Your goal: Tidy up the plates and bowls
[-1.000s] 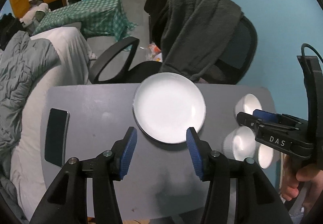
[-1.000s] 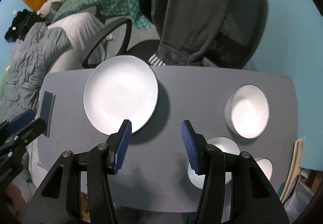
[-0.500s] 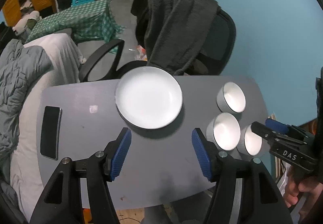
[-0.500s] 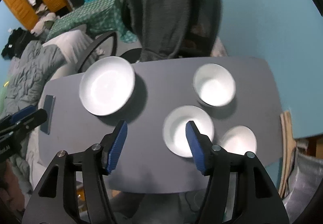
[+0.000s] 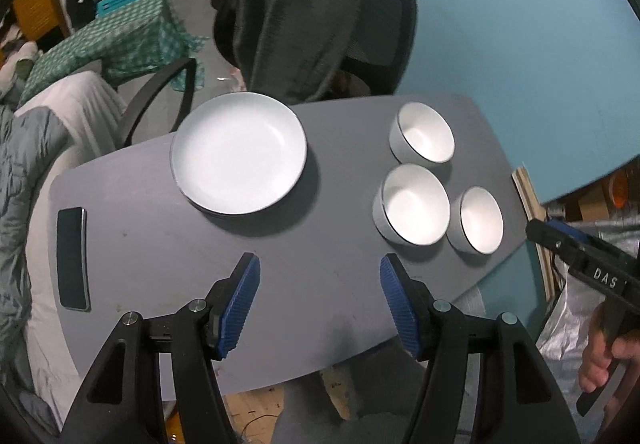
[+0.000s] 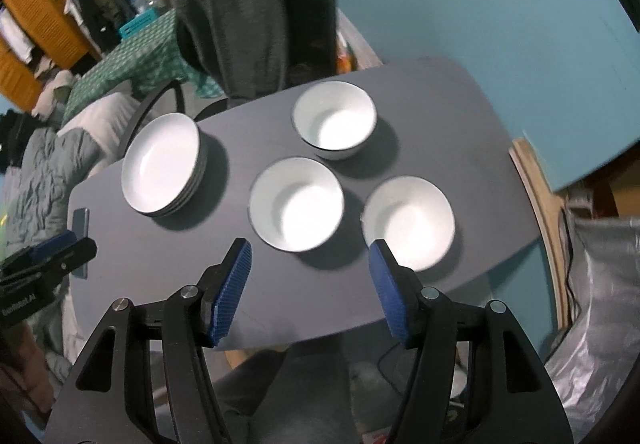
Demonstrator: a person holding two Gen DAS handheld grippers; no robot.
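Both pairs of tongs have pulled back and up from the grey oval tabletop (image 5: 160, 244) over the last second. A moment ago the left tongs (image 5: 320, 300) sat right at the near rim of the stack of white shallow plates with dark rims (image 5: 239, 152), and the right tongs (image 6: 308, 284) were low between the plates and the bowls. Now both hover over the near edge, blue-padded jaws spread wide, holding nothing.

From farther back, everything shows at once. The plate stack sits toward the far left of the tabletop; the right wrist view shows several rims under the top plate. Three white round bowls are grouped on the right: a far bowl (image 6: 334, 118), a middle bowl (image 6: 296, 204) and a near-right bowl (image 6: 408, 222), close together but each standing on its own, not nested. A dark flat phone (image 5: 73, 258) lies at the left edge.

My guess is the plates are finished with, and the retreat marks a pause before the bowls. Stacking those three looks like what remains, and the right tongs are better placed for it.
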